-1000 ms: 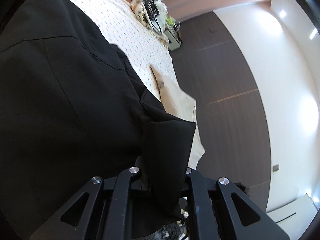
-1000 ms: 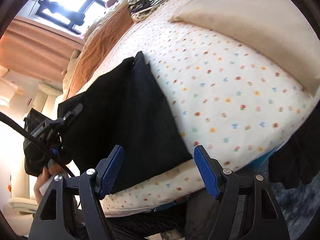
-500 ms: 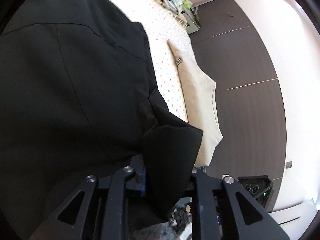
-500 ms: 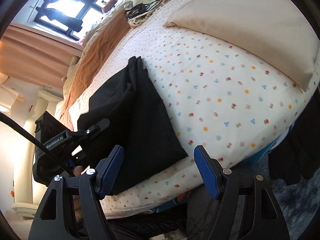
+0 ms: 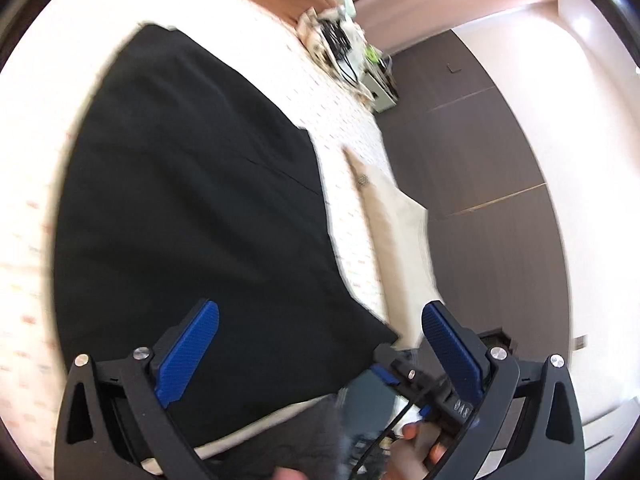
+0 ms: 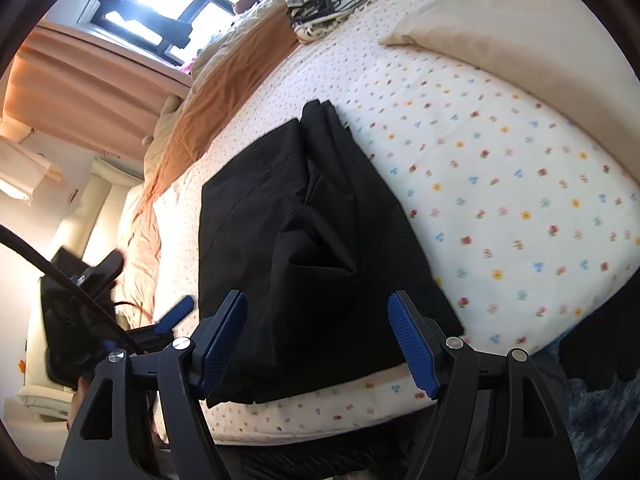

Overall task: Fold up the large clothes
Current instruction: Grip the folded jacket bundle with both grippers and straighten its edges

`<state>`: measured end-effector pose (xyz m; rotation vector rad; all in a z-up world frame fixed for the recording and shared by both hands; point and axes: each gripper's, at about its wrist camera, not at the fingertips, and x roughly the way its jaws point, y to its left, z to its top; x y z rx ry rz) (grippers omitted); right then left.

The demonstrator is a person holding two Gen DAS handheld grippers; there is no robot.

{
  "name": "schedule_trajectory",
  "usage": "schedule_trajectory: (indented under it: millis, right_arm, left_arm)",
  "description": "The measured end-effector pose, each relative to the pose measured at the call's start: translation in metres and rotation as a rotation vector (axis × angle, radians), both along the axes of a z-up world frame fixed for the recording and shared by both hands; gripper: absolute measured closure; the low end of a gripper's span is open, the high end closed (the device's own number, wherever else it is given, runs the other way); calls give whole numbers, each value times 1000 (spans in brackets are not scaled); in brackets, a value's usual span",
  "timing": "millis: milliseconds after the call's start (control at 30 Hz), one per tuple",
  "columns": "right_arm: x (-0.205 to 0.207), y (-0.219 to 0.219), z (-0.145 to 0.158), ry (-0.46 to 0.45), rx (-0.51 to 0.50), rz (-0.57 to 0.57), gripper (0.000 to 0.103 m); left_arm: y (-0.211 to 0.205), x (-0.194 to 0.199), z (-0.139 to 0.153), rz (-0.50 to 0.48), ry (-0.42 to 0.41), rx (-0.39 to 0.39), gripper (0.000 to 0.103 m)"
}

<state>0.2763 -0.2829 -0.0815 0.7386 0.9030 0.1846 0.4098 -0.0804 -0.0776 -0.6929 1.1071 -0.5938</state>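
A black garment (image 5: pixel 192 200) lies folded on the flower-dotted bed sheet (image 6: pixel 500 200), near the bed's front edge. In the right wrist view the garment (image 6: pixel 312 220) shows a loose flap and creases on top. My left gripper (image 5: pixel 320 308) hovers above the garment's near end; its jaws are opening wide and nothing is between the blue pads (image 5: pixel 188 352). My right gripper (image 6: pixel 316 298) stands open over the garment's near edge, holding nothing. The left gripper's body (image 6: pixel 80 280) appears at the left of the right wrist view.
A beige pillow (image 6: pixel 520 28) lies on the bed's right side. An orange blanket (image 6: pixel 224 92) and a pile with cables (image 6: pixel 320 12) lie at the far end. Dark clothing (image 6: pixel 600 340) hangs off the bed's right edge. A dark panelled wall (image 5: pixel 480 160) stands beyond the bed.
The left gripper let go of the black fold it pinched, spread its jaws and drew back and up. The garment now lies flat. The right gripper rose, still open.
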Motion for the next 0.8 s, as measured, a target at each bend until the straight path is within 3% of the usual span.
schedule_trajectory:
  millis: [167,233,300,400,567,800]
  right_arm:
    - [13,2,-12,11,-86,-40,32]
    - [14,-5,-13,10,-105,-57,46]
    - [20,-7,-14,-3,-104,-51,70]
    - [29,-7,-9,-30,-127,-39,87]
    - [28,-15,-15,-59,-112,-63,94]
    - [25,-31,-26,-60,-100,-70,96]
  left_arm:
    - [49,-15,-2,77,-31,77,0]
    - [65,-23,-7,110,-53,121,4]
    - [75,-29,-17,127,-43,148,17]
    - [76,-32,-40,117,8,152,33]
    - [70,-37,-61,98,55,144,51]
    - [67,-59,-73,85,74,92,57]
